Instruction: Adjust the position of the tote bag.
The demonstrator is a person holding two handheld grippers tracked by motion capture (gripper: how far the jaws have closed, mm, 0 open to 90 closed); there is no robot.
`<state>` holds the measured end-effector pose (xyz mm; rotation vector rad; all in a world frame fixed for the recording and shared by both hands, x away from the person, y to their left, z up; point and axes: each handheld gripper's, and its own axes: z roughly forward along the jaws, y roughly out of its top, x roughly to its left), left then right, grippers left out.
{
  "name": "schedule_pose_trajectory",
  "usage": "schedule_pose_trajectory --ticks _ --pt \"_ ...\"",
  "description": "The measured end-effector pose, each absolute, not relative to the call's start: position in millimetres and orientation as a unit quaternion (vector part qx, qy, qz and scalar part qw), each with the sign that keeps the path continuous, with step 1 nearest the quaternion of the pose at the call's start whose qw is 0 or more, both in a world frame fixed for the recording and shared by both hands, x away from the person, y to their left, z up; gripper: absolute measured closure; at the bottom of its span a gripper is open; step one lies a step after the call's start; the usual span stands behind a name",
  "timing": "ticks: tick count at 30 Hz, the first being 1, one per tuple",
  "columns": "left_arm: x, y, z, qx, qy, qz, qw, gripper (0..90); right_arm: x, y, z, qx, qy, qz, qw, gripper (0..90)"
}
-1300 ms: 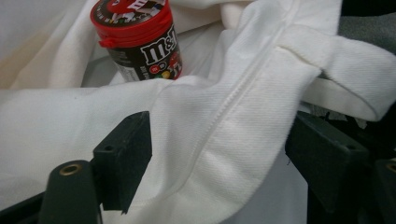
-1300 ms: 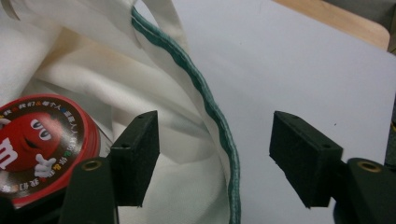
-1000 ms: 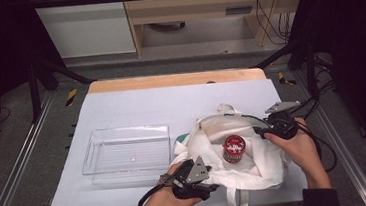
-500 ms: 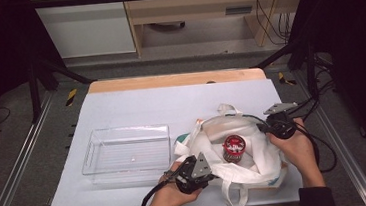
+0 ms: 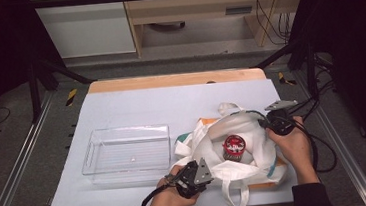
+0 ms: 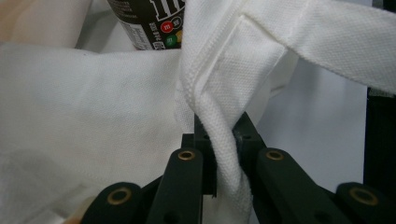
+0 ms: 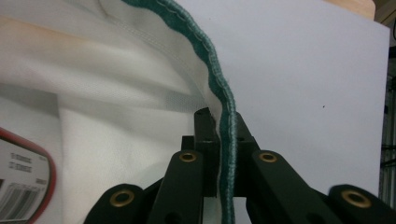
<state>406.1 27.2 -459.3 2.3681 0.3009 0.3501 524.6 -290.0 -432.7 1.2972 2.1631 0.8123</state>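
Observation:
A white tote bag [image 5: 255,152] lies open at the right of the table, with a red-lidded can [image 5: 234,146] inside it. My left gripper [image 5: 208,170] is at the bag's near rim. In the left gripper view its jaws have just been closing, and the left gripper [image 6: 223,135] now pinches the white hem [image 6: 219,93] beside a handle strap; a brown candy container [image 6: 149,23] shows beyond it. My right gripper [image 5: 267,123] holds the bag's far right rim. In the right gripper view the right gripper [image 7: 223,126] is shut on the green-trimmed edge [image 7: 219,88].
A clear plastic tray [image 5: 128,130] stands left of the bag on the pale mat [image 5: 171,104]. A wooden table edge [image 5: 174,79] runs along the back. Metal rails flank the table, and cables trail at the right.
The bag's cloth has shifted slightly between the two grippers and its mouth sits a little wider. Both hands stay nearly where they were.

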Motion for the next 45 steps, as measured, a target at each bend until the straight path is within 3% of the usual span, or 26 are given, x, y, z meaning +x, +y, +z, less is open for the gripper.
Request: schedule_pose_trajectory --ticks 15,20,23,28,35,44,45 --pt "405 29 -463 0.915 0.122 0.138 0.358 83.6 529 -285 -445 0.482 0.795 0.271 0.248 83.3" --pt "405 29 -464 0.913 0.126 0.136 0.363 82.7 525 -283 -442 0.478 0.796 0.254 0.27 70.1" --pt "405 30 -463 0.91 0.13 0.131 0.371 81.0 523 -282 -439 0.482 0.792 0.242 0.285 57.0" --pt "401 32 -458 0.906 0.133 0.137 0.378 69.6 512 -284 -426 0.496 0.771 0.256 0.307 36.4" --pt "395 44 -444 0.893 0.136 0.127 0.41 48.3 495 -280 -400 0.492 0.755 0.291 0.321 25.7" --pt "392 62 -414 0.876 0.153 0.123 0.441 28.5 466 -274 -382 0.487 0.751 0.302 0.328 30.3" --pt "393 64 -406 0.871 0.159 0.131 0.445 28.3 456 -278 -377 0.49 0.743 0.307 0.337 36.4"
